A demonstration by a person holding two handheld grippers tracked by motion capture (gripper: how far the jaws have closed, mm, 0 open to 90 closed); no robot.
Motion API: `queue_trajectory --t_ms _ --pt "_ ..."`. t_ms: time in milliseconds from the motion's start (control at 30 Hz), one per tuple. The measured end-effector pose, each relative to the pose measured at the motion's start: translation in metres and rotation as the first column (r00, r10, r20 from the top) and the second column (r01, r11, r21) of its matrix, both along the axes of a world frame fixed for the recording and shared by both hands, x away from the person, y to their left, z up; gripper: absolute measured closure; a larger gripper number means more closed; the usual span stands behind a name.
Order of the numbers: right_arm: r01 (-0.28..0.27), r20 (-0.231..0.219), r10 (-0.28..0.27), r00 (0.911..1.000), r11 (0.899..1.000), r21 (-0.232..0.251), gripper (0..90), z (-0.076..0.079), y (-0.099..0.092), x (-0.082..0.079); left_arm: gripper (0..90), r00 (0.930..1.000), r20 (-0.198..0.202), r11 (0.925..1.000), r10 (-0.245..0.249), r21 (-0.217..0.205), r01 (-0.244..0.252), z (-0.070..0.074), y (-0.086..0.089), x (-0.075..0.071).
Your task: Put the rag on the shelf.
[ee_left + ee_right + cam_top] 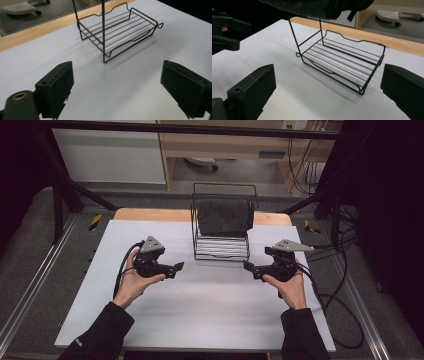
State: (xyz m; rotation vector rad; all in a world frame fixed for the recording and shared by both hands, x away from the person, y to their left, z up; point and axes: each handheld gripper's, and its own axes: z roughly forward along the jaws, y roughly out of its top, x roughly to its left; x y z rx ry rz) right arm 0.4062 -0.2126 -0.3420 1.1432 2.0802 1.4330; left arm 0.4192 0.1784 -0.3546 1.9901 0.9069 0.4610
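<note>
Holding both tools low over the white table (200, 320), the person keeps them on either side of a wire rack (221, 247) that stands at the far middle. At the left, the left gripper (176, 268) points right toward the rack, its jaws spread wide with nothing between them; the left gripper view shows only bare table between the two pads. In the middle, the rack is a two-level frame: its lower shelf (120, 30) of thin rods is bare, while a dark cloth (223, 217) lies draped over the top tier, sagging a little at the front, likely put there so it hangs clear of the table. At the right, the right gripper (248, 266) mirrors the other, aimed left at the rack, jaws also wide apart and holding nothing. Both tools sit near the rack's front corners yet well short of touching it. I judge this matched, open stance readies them to reach in for the cloth from both sides.
</note>
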Motion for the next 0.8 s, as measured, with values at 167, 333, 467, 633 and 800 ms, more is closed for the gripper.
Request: queue_trajectory --t_ms 167,333,467,633,800 --pt "-0.032 -0.008 0.032 0.9995 0.999 0.0 0.6 -0.011 -0.003 -0.01 7.8 0.9999 -0.01 0.9999 0.012 0.01 -0.012 -0.012 0.021 -0.014" --pt "-0.053 -0.034 0.052 0.9981 0.999 -0.003 0.6 -0.025 -0.006 -0.018 6.9 0.9994 -0.02 0.9996 0.029 0.006 -0.029 -0.025 0.041 -0.027" --pt "-0.079 -0.053 0.079 0.9955 0.997 0.001 0.6 -0.038 -0.01 -0.023 6.9 0.9991 -0.03 0.9994 0.032 0.015 -0.031 -0.039 0.057 -0.037" --pt "-0.086 -0.072 0.086 0.9937 0.996 0.001 0.7 -0.055 -0.019 -0.029 7.1 0.9986 -0.04 0.9993 0.036 0.008 -0.035 -0.054 0.074 -0.048" --pt "-0.077 -0.098 0.077 0.9922 0.997 0.009 0.7 -0.069 -0.032 -0.035 7.5 0.9975 -0.049 0.9986 0.05 0.017 -0.05 -0.064 0.088 -0.054"
